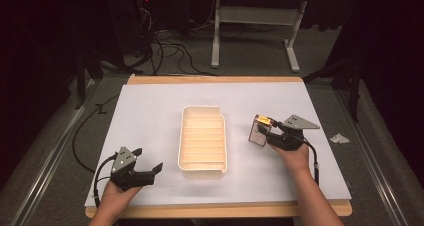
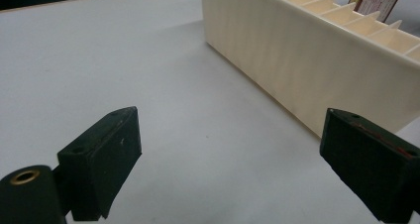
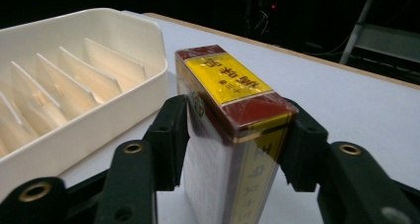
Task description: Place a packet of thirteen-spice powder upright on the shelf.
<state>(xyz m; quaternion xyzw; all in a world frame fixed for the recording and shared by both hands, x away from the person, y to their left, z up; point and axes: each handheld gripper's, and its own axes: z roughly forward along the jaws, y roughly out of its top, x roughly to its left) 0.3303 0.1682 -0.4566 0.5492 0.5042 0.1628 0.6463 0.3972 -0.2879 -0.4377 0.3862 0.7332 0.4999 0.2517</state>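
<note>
A: We see a small box (image 3: 233,135) standing upright on the right part of the table, just to the right of the cream tray (image 1: 203,172). Its top face carries a yellow label with dark red characters between two dark red ends, and its long side is pale with fine print. A glossy film wraps it and catches the light.

B: We see the right gripper (image 3: 233,140) closed on it, one black jaw pressed to each broad side, a little below the top edge. In the high view the box (image 1: 260,130) sits at the tip of that gripper (image 1: 265,134), tilted slightly, and we cannot tell whether its base touches the sheet.

A: The tray lies in the middle, long side running near to far. We count thin upright dividers across it, making narrow slots. It looks like smooth moulded plastic with rounded corners, one far corner cut at an angle.

B: Its right wall stands between the box and the slots; box and tray are near but apart.

A: The left gripper (image 1: 150,172) rests at the near left, jaws wide apart with nothing between them. In its own view the tray's wall (image 2: 307,65) is just ahead.

B: Under it all lies a matte white sheet (image 1: 150,116) on a wooden table (image 1: 215,79).
</note>
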